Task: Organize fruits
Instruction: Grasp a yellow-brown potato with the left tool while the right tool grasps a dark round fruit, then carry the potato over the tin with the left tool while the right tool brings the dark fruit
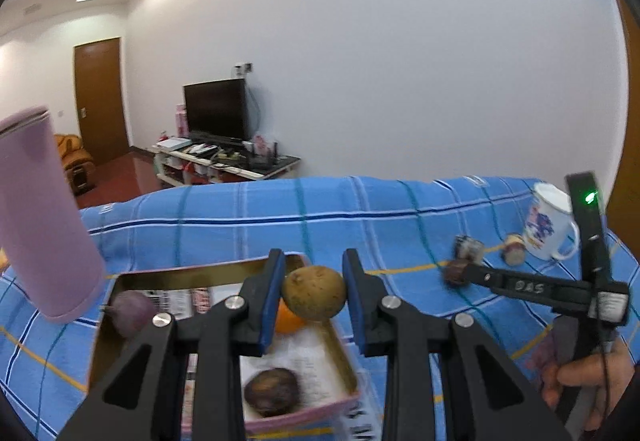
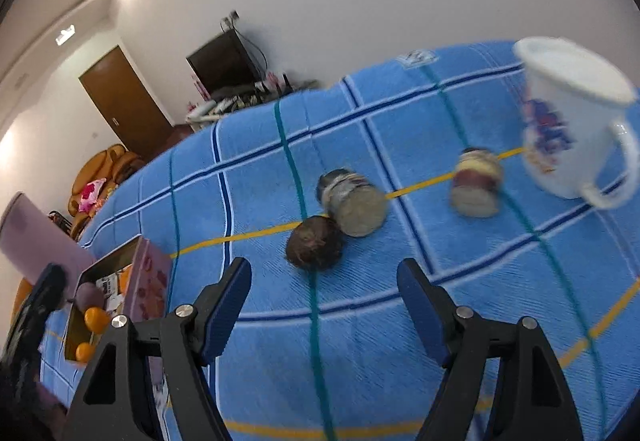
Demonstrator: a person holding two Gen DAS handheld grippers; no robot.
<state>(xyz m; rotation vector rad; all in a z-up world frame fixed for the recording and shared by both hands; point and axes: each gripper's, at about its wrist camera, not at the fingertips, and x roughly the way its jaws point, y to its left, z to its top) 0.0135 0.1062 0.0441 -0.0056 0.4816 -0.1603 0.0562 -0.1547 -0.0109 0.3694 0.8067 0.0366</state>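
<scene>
My left gripper (image 1: pixel 314 293) is shut on a brown-green kiwi-like fruit (image 1: pixel 314 293) and holds it above the pink box (image 1: pixel 304 417). In the box lie a purple fruit (image 1: pixel 130 311), an orange (image 1: pixel 286 319) and a dark passion fruit (image 1: pixel 272 391). My right gripper (image 2: pixel 324 305) is open and empty, just short of a dark round fruit (image 2: pixel 316 248) on the blue cloth (image 2: pixel 440 321). The box also shows in the right wrist view (image 2: pixel 148 289), far left, with oranges (image 2: pixel 96 319) inside.
A small jar (image 2: pixel 354 207) lies on its side touching the dark fruit. A second small jar (image 2: pixel 476 183) lies near a white mug (image 2: pixel 576 121). A tall pink tumbler (image 1: pixel 40 213) stands left of the box. A TV stand and door lie beyond the table.
</scene>
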